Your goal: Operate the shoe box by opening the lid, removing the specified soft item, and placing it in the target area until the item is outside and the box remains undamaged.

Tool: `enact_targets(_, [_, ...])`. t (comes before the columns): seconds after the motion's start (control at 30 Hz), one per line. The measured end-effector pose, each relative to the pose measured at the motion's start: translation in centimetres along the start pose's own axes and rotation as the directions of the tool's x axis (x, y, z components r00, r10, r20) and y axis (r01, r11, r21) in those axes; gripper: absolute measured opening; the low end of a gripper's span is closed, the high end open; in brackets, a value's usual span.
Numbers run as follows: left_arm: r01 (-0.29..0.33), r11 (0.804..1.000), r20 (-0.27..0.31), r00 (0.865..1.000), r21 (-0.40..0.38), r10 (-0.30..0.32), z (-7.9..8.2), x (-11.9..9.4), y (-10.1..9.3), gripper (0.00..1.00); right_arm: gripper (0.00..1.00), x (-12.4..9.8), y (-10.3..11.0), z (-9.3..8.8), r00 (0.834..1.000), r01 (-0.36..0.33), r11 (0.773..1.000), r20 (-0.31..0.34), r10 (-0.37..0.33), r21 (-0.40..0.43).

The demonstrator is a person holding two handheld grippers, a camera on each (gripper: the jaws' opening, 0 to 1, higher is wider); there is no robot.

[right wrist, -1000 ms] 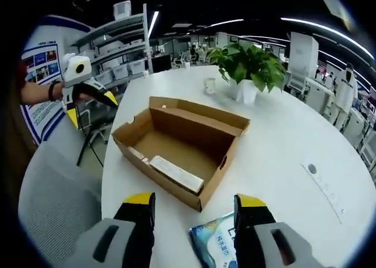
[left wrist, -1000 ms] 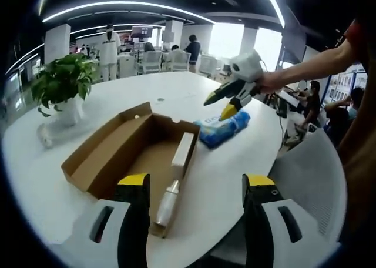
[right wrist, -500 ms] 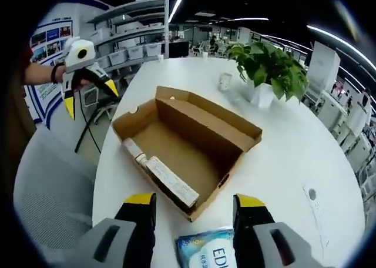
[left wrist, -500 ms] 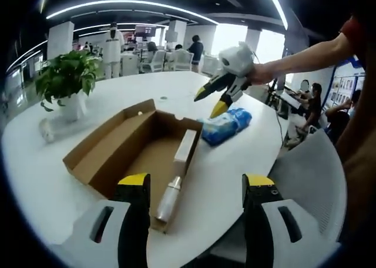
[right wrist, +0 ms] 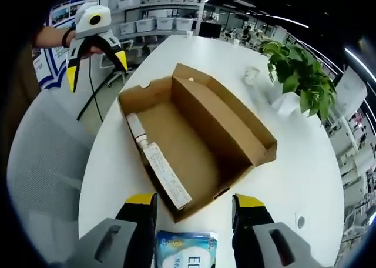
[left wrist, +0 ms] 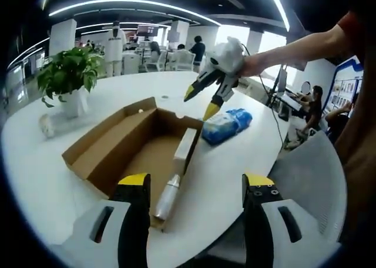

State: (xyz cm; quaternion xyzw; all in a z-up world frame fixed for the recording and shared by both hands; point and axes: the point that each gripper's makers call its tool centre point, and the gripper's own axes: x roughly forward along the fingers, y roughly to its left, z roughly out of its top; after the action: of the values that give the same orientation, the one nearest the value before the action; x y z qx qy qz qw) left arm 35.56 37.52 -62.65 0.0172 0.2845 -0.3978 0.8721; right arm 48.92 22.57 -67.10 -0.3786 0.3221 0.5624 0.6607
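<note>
Looking along the left gripper (left wrist: 195,188), its jaws stand wide apart with nothing between them, held short of the table (left wrist: 235,162). Ahead lies the box (left wrist: 132,147), lid folded flat, with a carton (left wrist: 184,150) and a bottle (left wrist: 166,197) along its near wall. The blue pack (left wrist: 226,126), the soft item, lies on the table just beside the box's far corner, outside it. The right gripper (left wrist: 201,101) hangs above that pack with jaws parted, gripping nothing.

From the right gripper view, its own jaws (right wrist: 194,212) are wide and empty, and the pack (right wrist: 185,250) sits low between them, close to the box's end wall (right wrist: 202,202). The left gripper (right wrist: 94,59) shows at upper left, off the table edge. A plant (right wrist: 299,80) and a cup (right wrist: 251,75) stand beyond the box.

Risks, as I judge them: the pack lies near the table edge, so a careless sweep of either gripper could nudge it off. A jaw dropping close to the box could catch and crease the thin end wall. Reaching in again could also drag out the carton or bottle, which should stay.
</note>
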Motion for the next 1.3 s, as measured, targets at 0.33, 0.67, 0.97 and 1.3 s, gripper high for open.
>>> enact_targets(0.33, [-0.004, 1.0, 0.004, 1.0, -0.015, 0.004, -0.2, 0.0, 0.4, 0.63, 0.49, 2.1, 0.4, 0.8, 0.998, -0.048, 0.994, -0.054, 0.042, -0.1])
enact_targets(0.67, [-0.013, 1.0, 0.004, 1.0, -0.028, 0.013, -0.5, -0.5, 1.2, 0.63, 0.49, 4.1, 0.7, 1.0, 0.991, -0.1, 0.978, -0.11, 0.081, -0.18])
enact_targets(0.97, [-0.023, 0.999, 0.01, 1.0, -0.044, 0.023, -0.7, -0.8, 1.8, 0.63, 0.49, 5.7, 1.6, 0.9, 0.978, -0.166, 0.956, -0.165, 0.128, -0.241])
enact_targets(1.3, [-0.036, 0.998, 0.006, 0.999, -0.055, 0.037, -1.1, -1.4, 2.5, 0.63, 0.46, 7.5, 1.8, 1.1, 0.96, -0.245, 0.935, -0.201, 0.196, -0.255])
